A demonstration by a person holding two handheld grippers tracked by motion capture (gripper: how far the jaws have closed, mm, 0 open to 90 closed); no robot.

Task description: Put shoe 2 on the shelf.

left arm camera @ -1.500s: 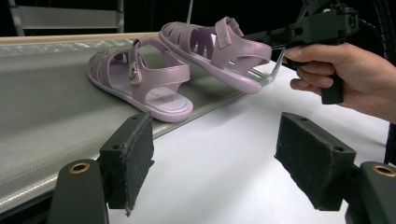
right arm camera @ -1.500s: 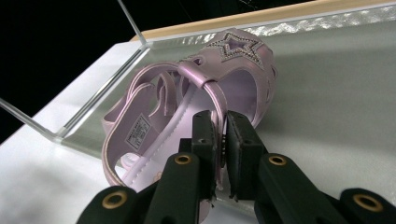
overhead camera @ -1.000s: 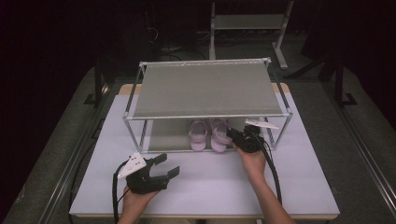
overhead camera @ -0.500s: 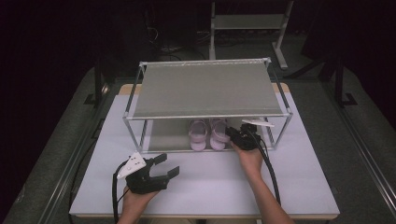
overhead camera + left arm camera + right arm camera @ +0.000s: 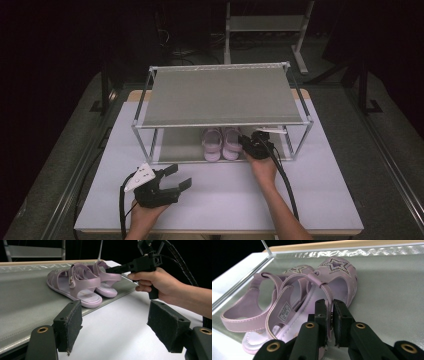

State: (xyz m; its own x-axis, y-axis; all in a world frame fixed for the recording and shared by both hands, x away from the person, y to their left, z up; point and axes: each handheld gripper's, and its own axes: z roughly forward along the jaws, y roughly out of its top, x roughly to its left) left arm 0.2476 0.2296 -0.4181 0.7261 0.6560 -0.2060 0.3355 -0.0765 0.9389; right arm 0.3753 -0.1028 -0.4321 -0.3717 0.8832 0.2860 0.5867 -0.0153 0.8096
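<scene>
Two lilac star-trimmed strappy sandals [image 5: 294, 307]

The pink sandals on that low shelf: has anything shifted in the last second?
Hardly anything. The right gripper stays clamped on the side strap of the nearer pale pink star-patterned sandal, which has not visibly moved on the grey lower shelf. The left gripper rests open on the white table.

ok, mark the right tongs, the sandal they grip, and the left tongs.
right tongs [image 5: 330, 322], right gripper view, between the tips shut on the strap.
sandal [image 5: 342, 272], right gripper view, on its star-studded toe.
left tongs [image 5: 176, 177], high view, between the open tips.
</scene>
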